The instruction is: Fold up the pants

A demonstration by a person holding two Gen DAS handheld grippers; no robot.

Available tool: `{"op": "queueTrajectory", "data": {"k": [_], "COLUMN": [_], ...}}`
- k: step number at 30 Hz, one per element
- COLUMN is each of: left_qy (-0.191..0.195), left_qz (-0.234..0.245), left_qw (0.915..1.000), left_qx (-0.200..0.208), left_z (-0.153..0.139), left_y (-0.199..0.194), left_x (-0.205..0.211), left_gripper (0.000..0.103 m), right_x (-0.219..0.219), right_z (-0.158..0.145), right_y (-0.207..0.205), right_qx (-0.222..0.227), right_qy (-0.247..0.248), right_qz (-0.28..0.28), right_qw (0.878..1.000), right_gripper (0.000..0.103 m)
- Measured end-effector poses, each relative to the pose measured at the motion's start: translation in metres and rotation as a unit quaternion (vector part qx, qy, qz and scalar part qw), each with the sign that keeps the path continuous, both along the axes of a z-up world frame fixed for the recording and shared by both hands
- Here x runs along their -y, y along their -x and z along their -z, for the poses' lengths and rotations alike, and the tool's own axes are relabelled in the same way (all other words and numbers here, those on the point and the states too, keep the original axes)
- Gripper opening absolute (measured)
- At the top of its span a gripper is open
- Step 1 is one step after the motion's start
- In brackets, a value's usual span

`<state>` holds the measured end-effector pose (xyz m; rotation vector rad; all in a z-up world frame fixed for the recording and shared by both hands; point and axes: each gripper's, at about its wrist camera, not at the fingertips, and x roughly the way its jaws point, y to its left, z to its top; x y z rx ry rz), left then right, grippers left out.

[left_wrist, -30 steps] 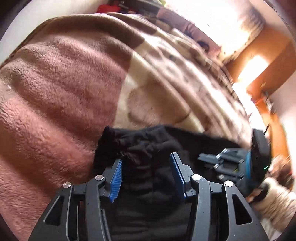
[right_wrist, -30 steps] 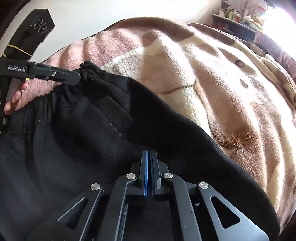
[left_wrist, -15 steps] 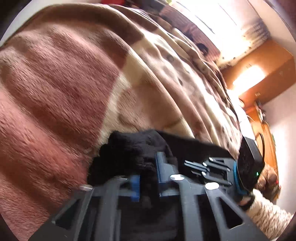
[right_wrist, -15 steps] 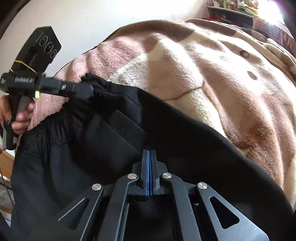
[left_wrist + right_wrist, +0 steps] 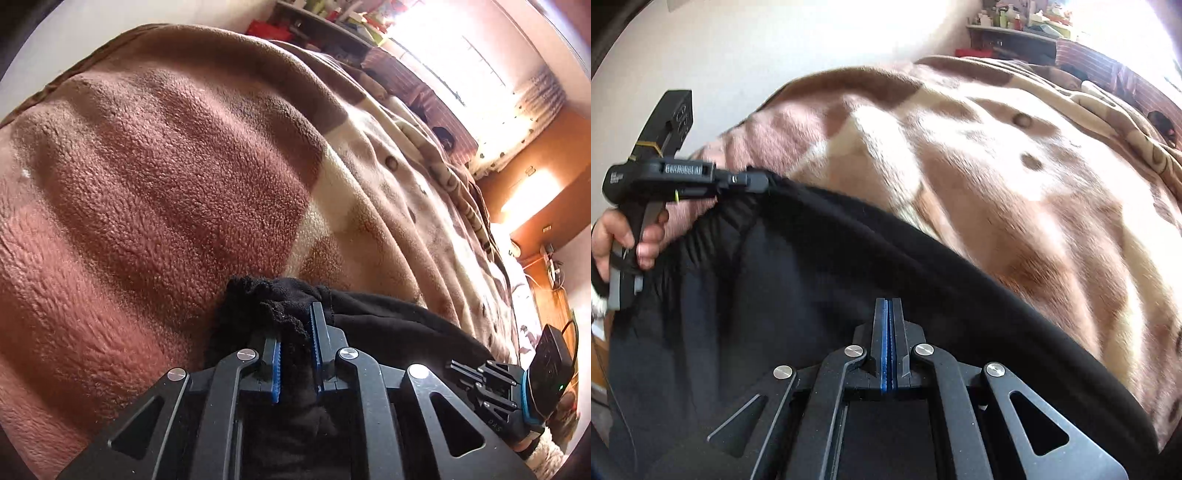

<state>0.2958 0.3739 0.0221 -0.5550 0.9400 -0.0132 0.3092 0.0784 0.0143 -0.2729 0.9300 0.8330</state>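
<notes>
Pants [image 5: 798, 280] — black, soft fabric — hang between your two grippers above a fleece blanket [image 5: 177, 192] patched in pink, brown and cream, which covers the bed ahead of both tools. Beyond the blanket, straight ahead of your left gripper [image 5: 295, 354], a cluttered shelf [image 5: 325, 22] runs along a pale wall, and to its right a bright window [image 5: 461, 55] washes out the far corner beside orange-brown wooden furniture [image 5: 535, 206]. Your left gripper has its blue pads [image 5: 317, 343] closed in on a bunched black edge of the pants, with cloth filling the narrow gap between them. Seen from the right wrist, your left hand [image 5: 624, 240] wraps the handle with the tool held level, and the fabric's gathered edge is pulled taut from its tip. Your right gripper [image 5: 888, 332] has its pads pressed flat together — the pants spread beneath and around it, but whether cloth is caught between the pads cannot be told. In the left wrist view your right gripper sits low to the right, just beyond the black cloth.
</notes>
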Motion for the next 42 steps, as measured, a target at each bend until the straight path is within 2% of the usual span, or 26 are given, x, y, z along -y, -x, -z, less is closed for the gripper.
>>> {"op": "queueTrajectory", "data": {"k": [3, 6, 8, 9, 11, 14, 15, 18, 22, 25, 26, 28, 29, 30, 31, 32, 33, 36, 39, 42], "left_qy": [-0.031, -0.075, -0.092, -0.098, -0.092, -0.114, -0.119, -0.102, -0.121, -0.114, -0.112, -0.131, -0.144, -0.166, -0.171, -0.177, -0.191, -0.194, -0.212, -0.202], "left_qz": [0.021, 0.036, 0.041, 0.041, 0.053, 0.068, 0.09, 0.122, 0.154, 0.171, 0.172, 0.19, 0.199, 0.206, 0.207, 0.207, 0.203, 0.207, 0.209, 0.201], "left_qw": [0.9992, 0.9965, 0.9949, 0.9941, 0.9933, 0.9889, 0.9865, 0.9856, 0.9803, 0.9785, 0.9786, 0.9731, 0.9694, 0.9643, 0.9632, 0.9621, 0.96, 0.9584, 0.9527, 0.9557], "left_qx": [-0.011, -0.007, 0.009, 0.021, 0.047, 0.067, 0.07, 0.056, 0.025, 0.014, 0.011, 0.003, 0.0, -0.01, -0.012, -0.016, -0.023, -0.037, -0.062, -0.074], "left_z": [-0.008, -0.032, -0.042, -0.05, -0.066, -0.079, -0.082, -0.077, -0.056, -0.045, -0.041, -0.032, -0.028, -0.022, -0.019, -0.015, -0.01, 0.002, 0.016, 0.025], "left_y": [-0.004, 0.004, 0.015, 0.023, 0.042, 0.065, 0.071, 0.081, 0.1, 0.125, 0.132, 0.152, 0.16, 0.168, 0.175, 0.181, 0.187, 0.199, 0.201, 0.204], "left_x": [0.006, 0.016, 0.017, 0.02, 0.03, 0.059, 0.078, 0.121, 0.194, 0.245, 0.259, 0.296, 0.311, 0.331, 0.34, 0.35, 0.361, 0.376, 0.385, 0.384], "left_gripper": [0.026, 0.03, 0.036, 0.038, 0.047, 0.051, 0.052, 0.052, 0.052, 0.052, 0.052, 0.053, 0.053, 0.053, 0.053, 0.053, 0.053, 0.053, 0.053, 0.053], "right_x": [0.028, 0.067, 0.099, 0.116, 0.153, 0.202, 0.221, 0.255, 0.278, 0.289, 0.29, 0.288, 0.288, 0.289, 0.292, 0.293, 0.293, 0.292, 0.29, 0.287], "right_z": [-0.002, -0.004, -0.006, -0.007, -0.01, -0.015, -0.018, -0.023, -0.029, -0.03, -0.028, -0.024, -0.021, -0.019, -0.017, -0.012, -0.008, 0.001, 0.016, 0.021], "right_y": [0.012, 0.018, 0.029, 0.037, 0.057, 0.08, 0.09, 0.115, 0.147, 0.178, 0.185, 0.202, 0.212, 0.22, 0.226, 0.23, 0.235, 0.245, 0.252, 0.255], "right_qx": [0.009, -0.021, -0.035, -0.034, -0.023, -0.021, -0.019, -0.016, -0.031, -0.031, -0.039, -0.04, -0.041, -0.048, -0.059, -0.071, -0.08, -0.083, -0.096, -0.092], "right_qy": [0.006, -0.017, -0.027, -0.025, -0.005, 0.008, 0.012, 0.013, -0.006, -0.008, -0.002, 0.028, 0.04, 0.031, 0.017, 0.011, 0.013, 0.017, 0.037, 0.048], "right_qz": [0.002, 0.041, 0.071, 0.085, 0.116, 0.167, 0.194, 0.24, 0.278, 0.296, 0.302, 0.305, 0.304, 0.306, 0.31, 0.317, 0.326, 0.331, 0.334, 0.334], "right_qw": [1.0, 0.999, 0.996, 0.995, 0.993, 0.986, 0.981, 0.971, 0.96, 0.955, 0.953, 0.951, 0.951, 0.95, 0.949, 0.946, 0.942, 0.94, 0.937, 0.937], "right_gripper": [0.0, 0.0, 0.002, 0.007, 0.008, 0.008, 0.008, 0.008, 0.008, 0.008, 0.008, 0.008, 0.011, 0.023, 0.034, 0.058, 0.067, 0.067, 0.067, 0.067]}}
